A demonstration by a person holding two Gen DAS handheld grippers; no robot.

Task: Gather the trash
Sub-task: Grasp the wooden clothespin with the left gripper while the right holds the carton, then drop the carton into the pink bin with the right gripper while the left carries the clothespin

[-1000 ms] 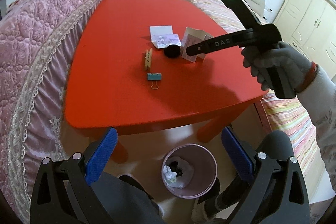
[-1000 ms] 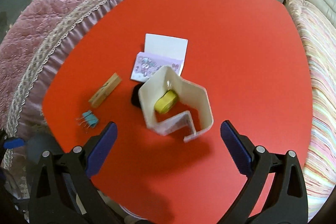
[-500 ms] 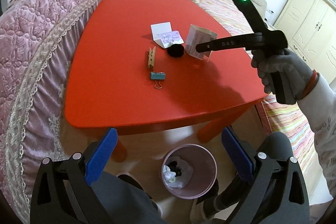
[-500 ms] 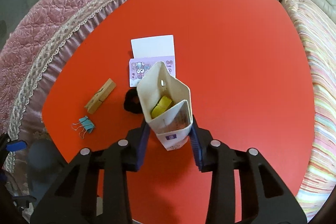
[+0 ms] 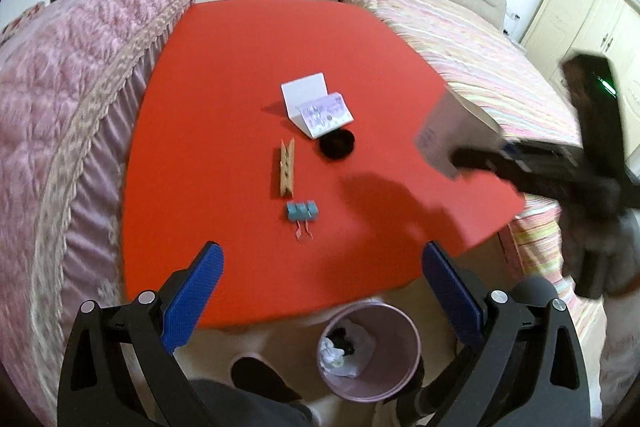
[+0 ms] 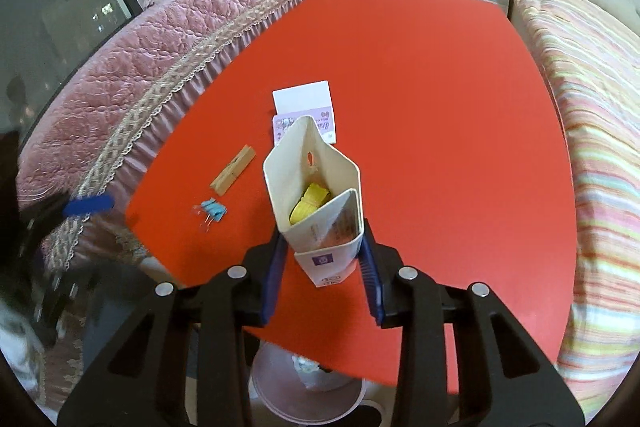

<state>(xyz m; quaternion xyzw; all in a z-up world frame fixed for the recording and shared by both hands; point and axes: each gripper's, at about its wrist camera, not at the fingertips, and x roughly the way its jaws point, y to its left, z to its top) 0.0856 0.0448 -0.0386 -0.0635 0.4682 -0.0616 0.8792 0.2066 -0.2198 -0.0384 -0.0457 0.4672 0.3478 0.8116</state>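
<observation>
Right claw (image 6: 322, 263) pinches a small white carton (image 6: 316, 195) between its two blue pads, which press on the carton's lower sides; its jaws have just been closing, and the carton is caught between them. That carton is open at the top, with something yellow (image 6: 310, 205) inside and a purple mark on its near face. It sits straight ahead of the claw, held above the red desk (image 6: 420, 107) near that desk's front edge. In the left wrist view the same carton (image 5: 452, 135) shows blurred at the right, off the desk surface, with the dark body of the right claw behind it.

Left claw (image 5: 320, 291) is spread wide with nothing between its blue pads (image 5: 192, 297), and it hangs over the near edge of the desk (image 5: 240, 67). Ahead of it, apart from it, lie a teal binder clip (image 5: 302, 213), a wooden clothespin (image 5: 287, 167), a black round thing (image 5: 337, 145) and a folded white and lilac card (image 5: 316, 103). The card's lower edge just meets the black round thing. The clip lies just in front of the clothespin.

Below the desk edge, between the left claw's fingers, stands a pink waste bin (image 5: 370, 351) on the floor with crumpled white paper inside. In the right wrist view the bin (image 6: 304, 379) is partly seen under the desk, beneath the claw.
</observation>
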